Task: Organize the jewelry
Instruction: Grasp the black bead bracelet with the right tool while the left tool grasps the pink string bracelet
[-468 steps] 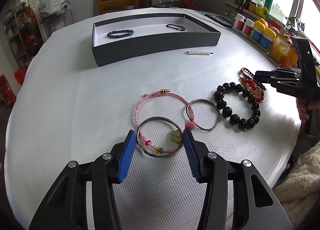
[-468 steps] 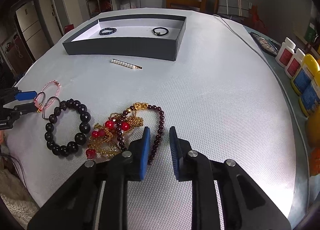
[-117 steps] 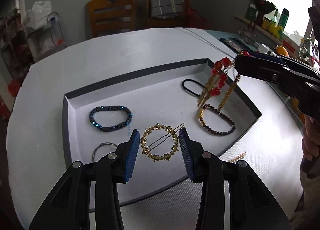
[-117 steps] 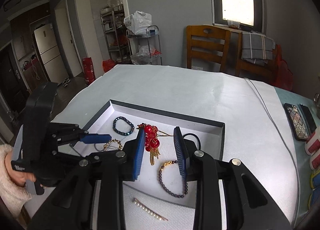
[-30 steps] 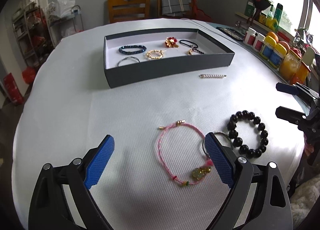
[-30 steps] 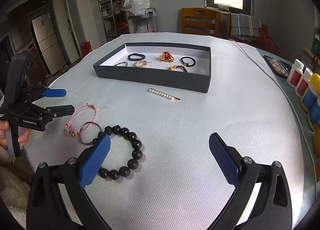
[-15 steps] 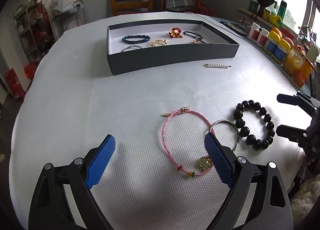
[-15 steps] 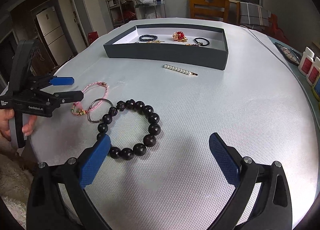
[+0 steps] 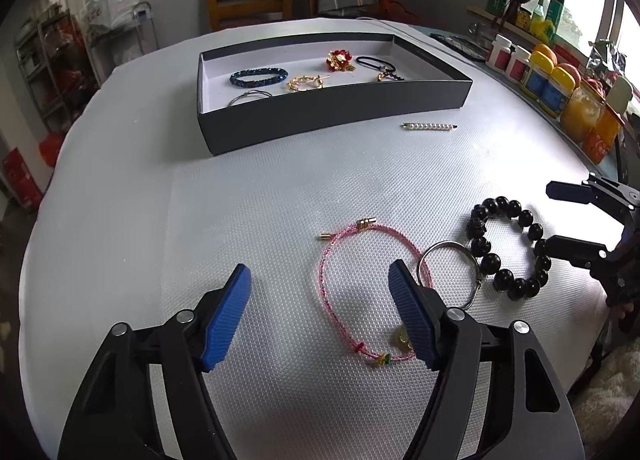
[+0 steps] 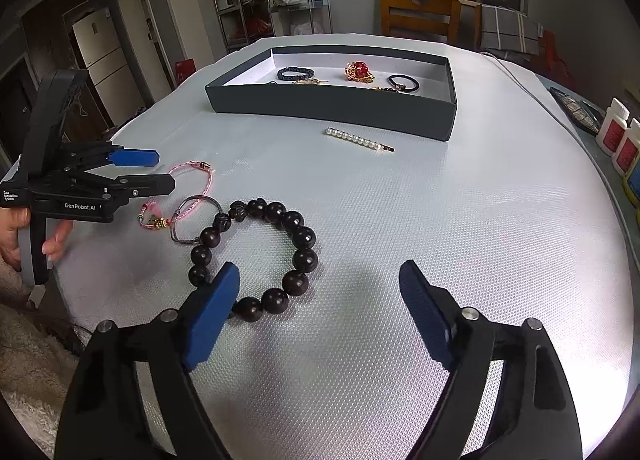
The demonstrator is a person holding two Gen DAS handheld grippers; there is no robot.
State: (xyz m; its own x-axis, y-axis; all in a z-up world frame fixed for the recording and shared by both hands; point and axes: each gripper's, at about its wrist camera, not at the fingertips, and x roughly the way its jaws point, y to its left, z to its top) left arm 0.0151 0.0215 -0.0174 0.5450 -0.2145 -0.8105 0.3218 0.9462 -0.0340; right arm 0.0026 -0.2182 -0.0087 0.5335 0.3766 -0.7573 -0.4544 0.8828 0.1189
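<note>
A dark grey tray (image 9: 320,116) with a white floor stands at the far side of the white textured surface (image 9: 240,200), its long axis running left to right in the left wrist view. Inside lie a blue bead bracelet (image 9: 259,76), a thin metal ring (image 9: 249,97), a gold wreath clip (image 9: 305,83), a red and gold ornament (image 9: 340,60) and a black hair tie (image 9: 375,63).

Just in front of the tray lies a pearl hair clip (image 9: 429,126), roughly parallel to the tray's near wall.

Nearer lie a pink cord bracelet (image 9: 360,288), a silver bangle (image 9: 450,272) overlapping it, and a black bead bracelet (image 10: 256,256) touching the bangle.

Left gripper (image 9: 320,316): jaws have just been closing, still wide, straddling part of the pink cord without pressing it. Right gripper (image 10: 320,312): jaws likewise closing, wide, beads between them, no contact seen.
</note>
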